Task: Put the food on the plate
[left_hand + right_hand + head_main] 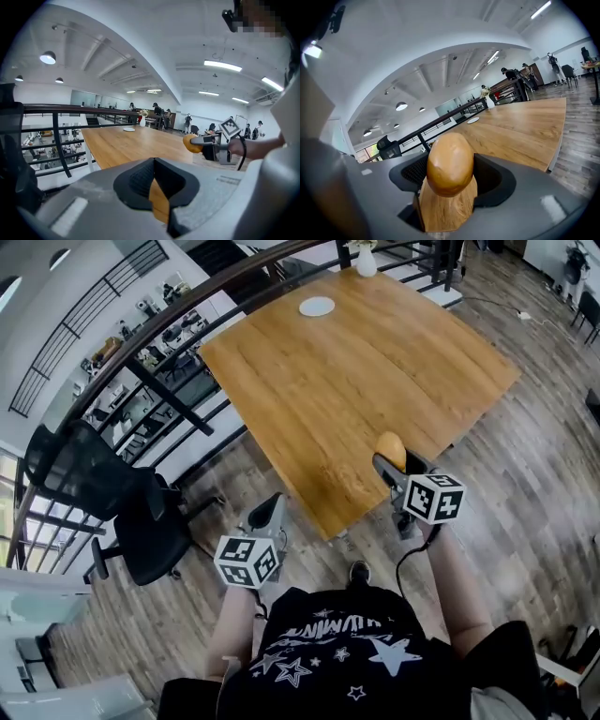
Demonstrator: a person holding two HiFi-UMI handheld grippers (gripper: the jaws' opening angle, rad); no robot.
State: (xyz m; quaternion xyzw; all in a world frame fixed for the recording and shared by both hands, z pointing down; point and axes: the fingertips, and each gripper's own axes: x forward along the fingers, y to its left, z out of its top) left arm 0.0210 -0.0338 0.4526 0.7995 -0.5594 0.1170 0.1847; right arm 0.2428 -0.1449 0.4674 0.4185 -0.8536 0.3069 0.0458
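Plate (317, 307) lies far back on the table (375, 381).

Table (356, 381): wood, visible grain, smooth low-sheen finish
Bread roll (449, 164): golden-brown crust, smooth, slightly glossy
Plate (317, 307): white, smooth
Left gripper (157, 187) and right gripper (451, 180): matt grey plastic shells, black ribbed pads (138, 180)
Floor (525, 474): grey-brown wood-look planks, dull
Railing (56, 140): dark metal, matt

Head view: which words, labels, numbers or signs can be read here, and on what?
Black T-shirt: white lettering above printed stars, too warped to read reliably.
Cubes on the left gripper and right gripper: black-and-white square markers only, no letters or digits.
Nothing else is legible in any view.
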